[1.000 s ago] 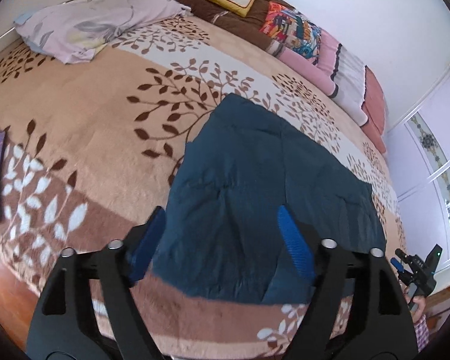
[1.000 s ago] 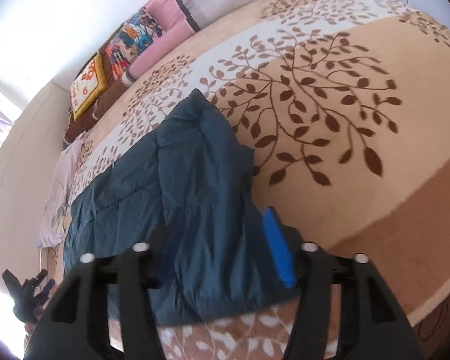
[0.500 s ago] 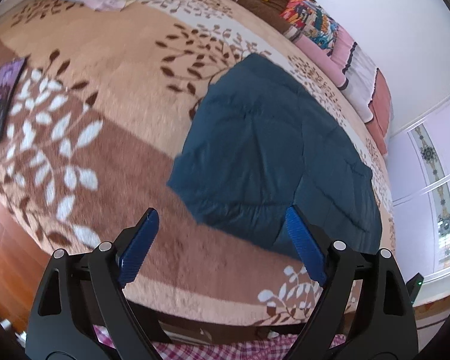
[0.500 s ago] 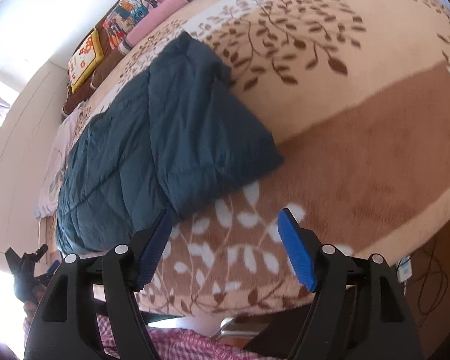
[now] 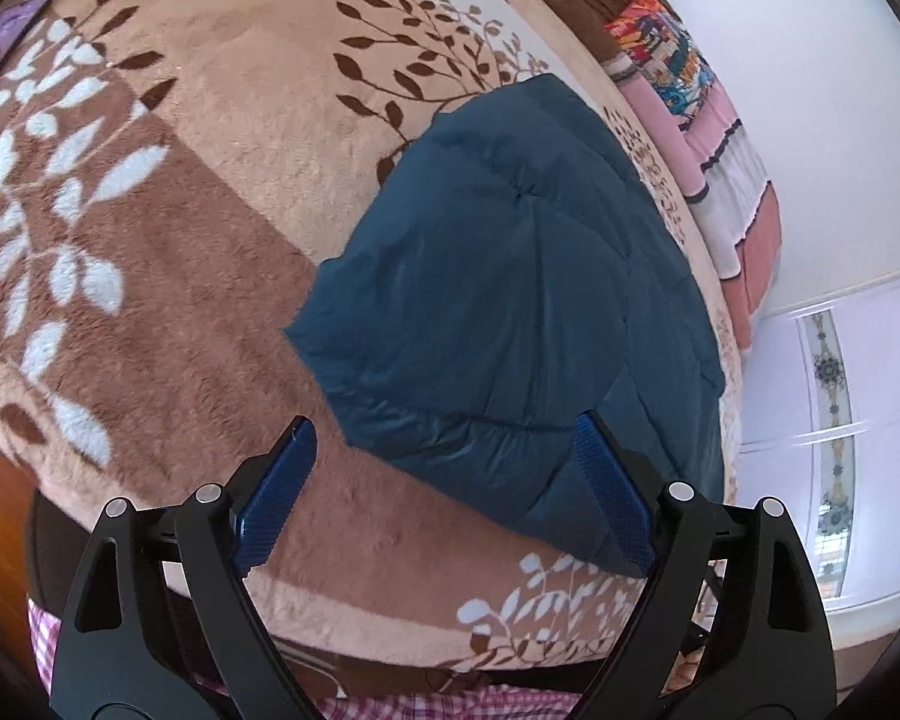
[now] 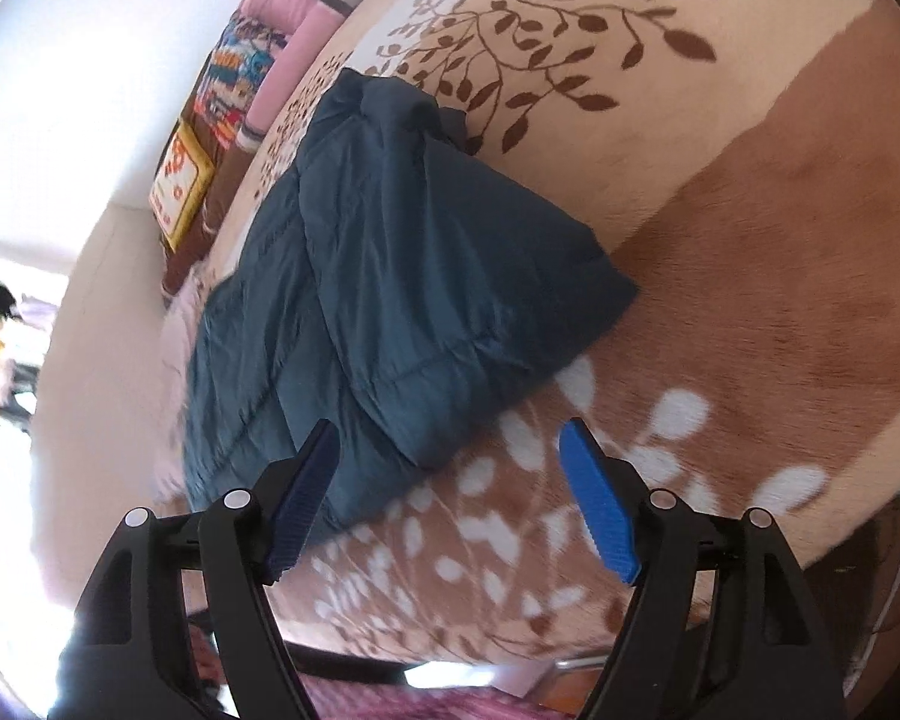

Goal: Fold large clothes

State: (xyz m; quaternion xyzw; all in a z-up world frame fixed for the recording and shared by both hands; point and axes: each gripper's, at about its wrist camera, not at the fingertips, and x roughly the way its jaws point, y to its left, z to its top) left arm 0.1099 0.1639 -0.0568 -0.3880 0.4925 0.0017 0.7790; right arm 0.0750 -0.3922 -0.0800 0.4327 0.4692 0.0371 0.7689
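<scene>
Spread over the bed, a plush blanket (image 5: 168, 252) with a leaf pattern carries the folded dark blue garment (image 5: 510, 312), which lies near the bed's front edge with bare blanket wide on either side. Both tongs, left tongs (image 5: 444, 450) and right tongs (image 6: 450, 450), have just been opening and stand wide apart, nothing between their pads (both hang short of the cloth). Only the right view shows the garment's overlapped layers. Pillows (image 5: 678, 78) line the far wall; a dark flat thing (image 5: 0, 48) is cut off at the left view's rim.
</scene>
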